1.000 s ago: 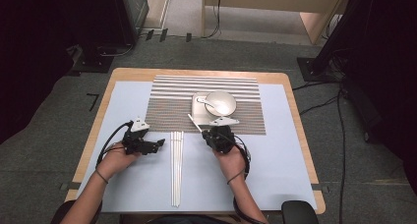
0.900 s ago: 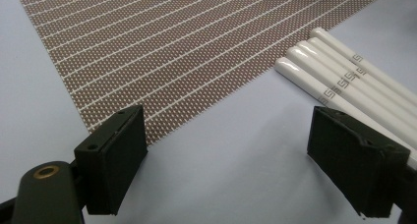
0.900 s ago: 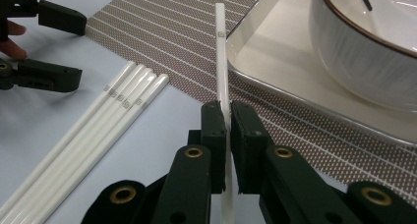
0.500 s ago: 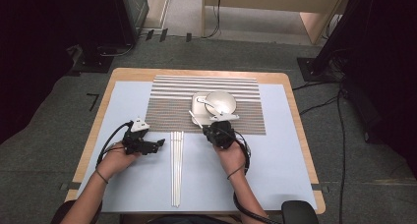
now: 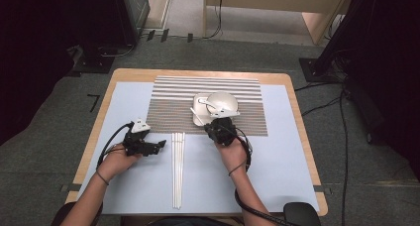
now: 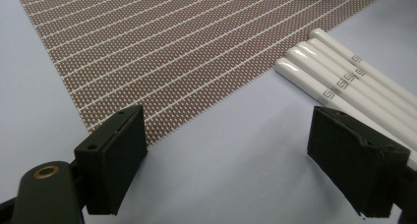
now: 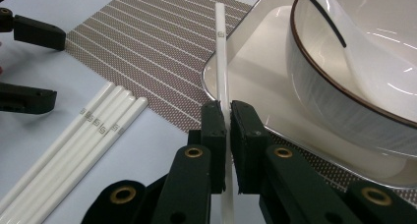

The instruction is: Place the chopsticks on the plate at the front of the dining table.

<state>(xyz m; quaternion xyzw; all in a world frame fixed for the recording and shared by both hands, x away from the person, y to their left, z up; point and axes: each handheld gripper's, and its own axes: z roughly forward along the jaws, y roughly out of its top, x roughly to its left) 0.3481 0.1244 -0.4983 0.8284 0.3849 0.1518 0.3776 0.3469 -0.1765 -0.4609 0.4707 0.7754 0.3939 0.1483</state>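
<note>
We hold the right gripper [image 7: 226,117] with its fingers [image 7: 213,130] closed tight on a single slim white chopstick [image 7: 222,62]. In the right gripper view the stick runs up between the two black pads and on past them, its far part lying over the near rim of a white rounded-square plate [image 7: 246,52]; whether it touches the rim we cannot tell. In the high view the same chopstick [image 5: 197,116] slants up and to the left from the right gripper [image 5: 216,127], over the plate's [image 5: 198,101] near left side.

On that plate stands a white ceramic bowl with a dark brown rim [image 7: 344,94], and a white ceramic soup spoon [image 7: 364,57] rests inside it. Plate and bowl [image 5: 222,103] sit on a brown woven placemat with pale stripes [image 5: 171,104], which lies on the light blue sheet covering the wooden worktop [image 5: 124,77].

Our left gripper [image 5: 158,146] rests low over the blue sheet, just left of a bundle of white chopsticks [image 5: 178,169] lying side by side, their ends near the placemat's front edge. Its fingers [image 6: 115,155] stand wide apart with nothing between them; in the left gripper view the bundle's [image 6: 339,84] rounded ends lie just beyond the one at the right of that picture.
</note>
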